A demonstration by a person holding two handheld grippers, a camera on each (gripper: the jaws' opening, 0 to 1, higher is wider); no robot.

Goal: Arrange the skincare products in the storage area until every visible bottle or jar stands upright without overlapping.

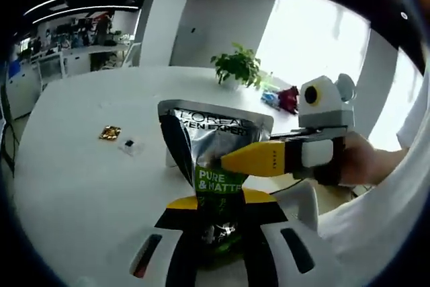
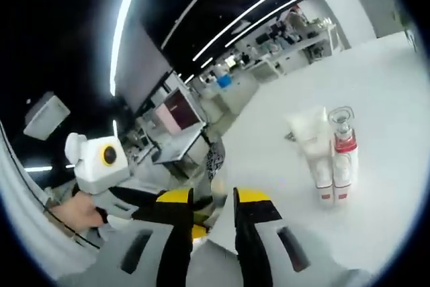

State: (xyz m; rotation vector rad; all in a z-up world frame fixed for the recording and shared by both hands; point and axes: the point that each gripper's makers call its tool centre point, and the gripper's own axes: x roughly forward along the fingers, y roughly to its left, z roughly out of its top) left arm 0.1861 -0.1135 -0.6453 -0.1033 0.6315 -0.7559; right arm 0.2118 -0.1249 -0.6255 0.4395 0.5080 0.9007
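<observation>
Seemingly feather-light, a L'Oréal Men Expert sachet [image 1: 216,159] hangs above the white tabletop [image 1: 74,186], its lower end pinched between the closed jaws of the left gripper [image 1: 216,223]. In the left gripper view the right gripper [image 1: 232,161] comes in from the right, a person's hand [image 1: 366,159] behind it, and its yellow tip touches the pouch at mid-height beside the green "Pure & Matte" panel; whether those jaws have closed on the film cannot be told, since the right gripper view looks past its own parted jaw tips at a dark sliver of the pack. The pouch is thin glossy foil, soft, crinkly and probably slippery, so it will likely buckle and slide sooner than stand; the flat sealed edges at top or bottom look like the safest places to grip, rather than the yielding middle. On the tabletop in the right gripper view, two slim bottles stand upright and touching, one white tube [image 2: 317,149] and one clear-capped bottle with a red band [image 2: 344,156], both rigid, narrow and probably easy to tip. A potted plant [image 1: 238,66] sits far behind the sachet.
</observation>
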